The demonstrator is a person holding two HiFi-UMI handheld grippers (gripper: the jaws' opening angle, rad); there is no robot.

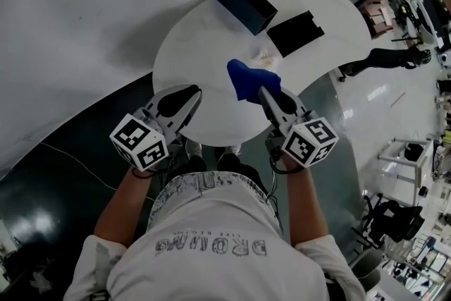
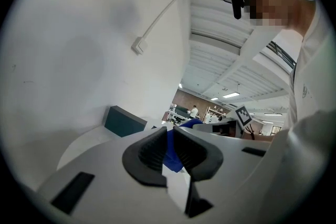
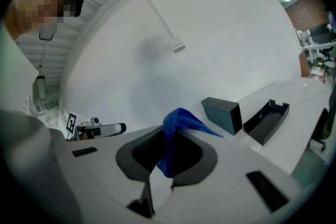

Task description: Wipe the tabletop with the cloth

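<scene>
A blue cloth [image 1: 246,77] hangs bunched over the near right part of the round white tabletop [image 1: 204,46]. My right gripper [image 1: 263,90] is shut on it. In the right gripper view the cloth [image 3: 181,120] sticks up out of the jaws of that gripper [image 3: 169,147]. My left gripper [image 1: 186,91] hovers over the table's near left edge, jaws a narrow gap apart and holding nothing. In the left gripper view the cloth [image 2: 171,157] shows through the gap of that gripper [image 2: 170,147]. A small pale smear [image 1: 264,53] lies just beyond the cloth.
A dark blue box [image 1: 245,2] stands at the table's far edge, with a black tray [image 1: 294,33] to its right. A white wall curves behind the table. Office furniture and a black chair base [image 1: 384,58] stand to the right. My shoes [image 1: 211,151] are under the near edge.
</scene>
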